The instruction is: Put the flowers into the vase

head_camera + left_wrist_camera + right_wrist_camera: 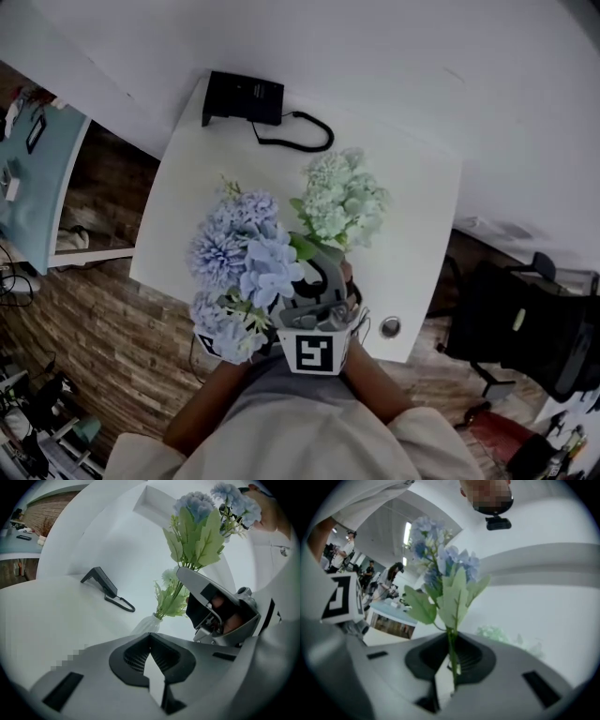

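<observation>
My right gripper point(317, 274) is shut on the green stem point(451, 656) of a blue flower bunch point(239, 262), which stands upright over the near part of the white table point(422, 216). In the right gripper view the blue blooms point(440, 564) rise straight above the jaws point(452, 654). A white vase point(147, 625) stands on the table with pale green flowers point(342, 197) in it; the head view hides the vase under the blooms. My left gripper point(151, 641) is shut with nothing in it, low at the left. Only its marker cube point(208, 345) shows under the blue bunch.
A black desk phone point(242, 97) with a coiled cord lies at the table's far edge. A round cable hole point(390, 327) sits near the front right corner. A black office chair point(525, 328) stands to the right and a teal desk point(33, 178) to the left on the wooden floor.
</observation>
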Motion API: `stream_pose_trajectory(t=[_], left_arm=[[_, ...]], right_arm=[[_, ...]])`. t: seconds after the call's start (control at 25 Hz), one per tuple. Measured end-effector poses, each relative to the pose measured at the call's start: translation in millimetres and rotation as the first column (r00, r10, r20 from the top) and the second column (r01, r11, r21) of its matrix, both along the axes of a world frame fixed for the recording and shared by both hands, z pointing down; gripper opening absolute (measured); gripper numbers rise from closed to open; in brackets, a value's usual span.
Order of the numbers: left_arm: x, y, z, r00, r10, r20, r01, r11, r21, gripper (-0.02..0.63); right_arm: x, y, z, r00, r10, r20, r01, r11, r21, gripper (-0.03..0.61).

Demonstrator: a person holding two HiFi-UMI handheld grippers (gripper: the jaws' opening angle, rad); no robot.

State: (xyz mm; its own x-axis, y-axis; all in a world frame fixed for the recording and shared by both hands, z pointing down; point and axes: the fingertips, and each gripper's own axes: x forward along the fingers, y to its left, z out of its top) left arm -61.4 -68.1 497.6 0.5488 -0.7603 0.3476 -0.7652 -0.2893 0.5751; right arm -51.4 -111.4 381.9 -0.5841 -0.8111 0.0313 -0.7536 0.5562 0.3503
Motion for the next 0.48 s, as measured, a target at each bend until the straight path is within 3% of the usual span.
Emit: stream_pose_trajectory(t=[0.2,0.48], left_arm=[[-1.3,-3.8,-0.9,1.000,0.004,0.015,-0.004,1.000,0.019,0.023],[-9.3,-11.9,-17.1,0.997,-0.055,0.051,0.049,0.992,0.118,0.023]], right_arm=[[2.1,-3.5,7.2,0.998,0.050,0.022,-0.048,0.995,-0.083,0.058],[14.3,-16.1,25.8,0.994,0.101,0.046,-0.091,0.980,-0.179,0.060]])
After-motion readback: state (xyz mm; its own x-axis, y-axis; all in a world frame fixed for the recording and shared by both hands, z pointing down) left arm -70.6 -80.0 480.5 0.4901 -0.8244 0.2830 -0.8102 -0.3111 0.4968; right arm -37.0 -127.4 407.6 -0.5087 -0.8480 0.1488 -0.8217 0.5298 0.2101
